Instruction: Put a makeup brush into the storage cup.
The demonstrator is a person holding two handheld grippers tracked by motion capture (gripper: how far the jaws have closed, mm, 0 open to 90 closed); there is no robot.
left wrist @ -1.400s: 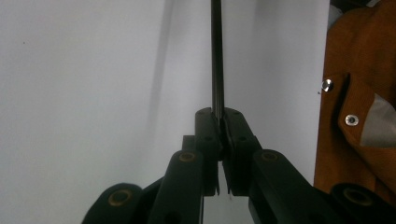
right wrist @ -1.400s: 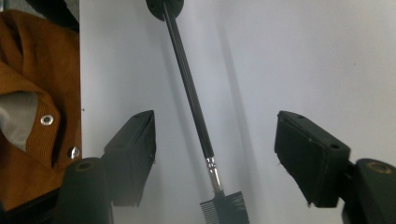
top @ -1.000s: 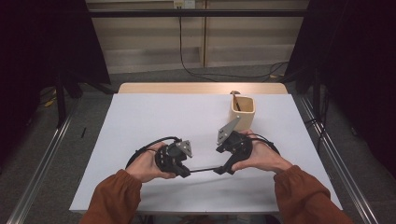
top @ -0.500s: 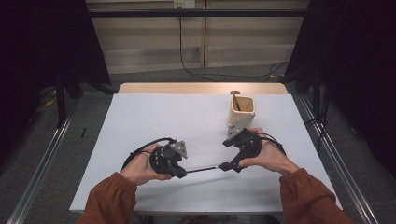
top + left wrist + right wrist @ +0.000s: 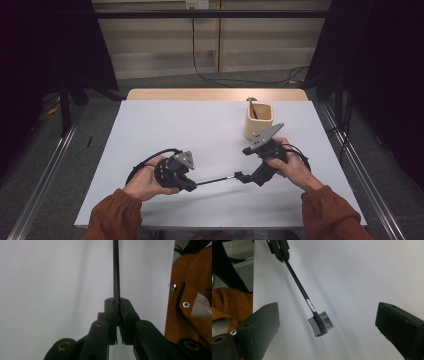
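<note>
Left gripper (image 5: 192, 186): jaws clamped on the brush (image 5: 321, 323) handle, at 7 o'clock on the table (image 5: 165, 125).
Right gripper (image 5: 243, 177): jaws wide apart, holding nothing, at 5 o'clock.
Cup (image 5: 258, 119): at 2 o'clock.

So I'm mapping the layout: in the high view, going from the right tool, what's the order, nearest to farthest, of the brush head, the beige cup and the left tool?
1. Brush head, just left of the right tool.
2. Beige cup, behind it toward the far edge.
3. Left tool, at the handle's far end, leftward.
</note>
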